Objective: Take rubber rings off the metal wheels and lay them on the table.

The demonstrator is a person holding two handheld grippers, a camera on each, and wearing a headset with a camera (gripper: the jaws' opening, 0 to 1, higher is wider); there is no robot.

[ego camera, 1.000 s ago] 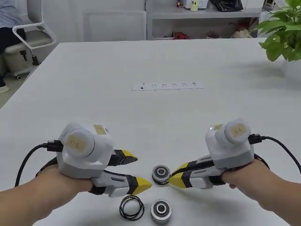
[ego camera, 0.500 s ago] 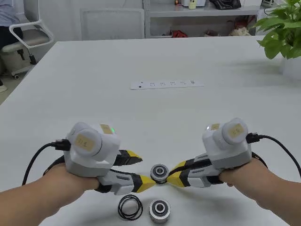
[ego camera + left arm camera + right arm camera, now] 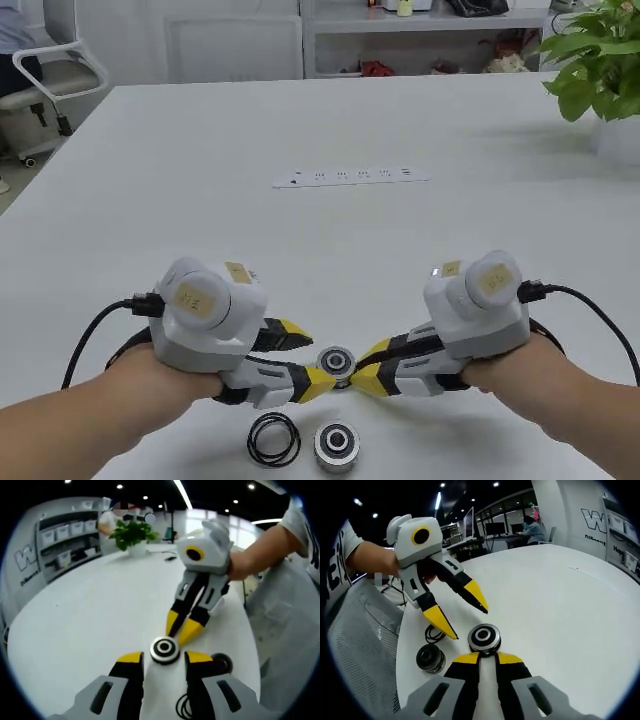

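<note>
Metal wheel point(image 3: 336, 362) lies flat with its axle straight up, between my two sets of fingertips. My left gripper point(image 3: 308, 358) gapes wide and empty, the wheel at the mouth of its tips, nearer than a second ago. My right gripper point(image 3: 368, 366) is closed on nothing, its tips just beside the wheel. That makes two wheels: a second wheel point(image 3: 337, 443) lies on my side of the fingertips with loose rubber rings point(image 3: 274, 438), overlapped beyond counting.

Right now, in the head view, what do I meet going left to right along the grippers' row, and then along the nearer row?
Grippers' row: left gripper → metal wheel → right gripper. Nearer row: rubber rings → second metal wheel.
</note>
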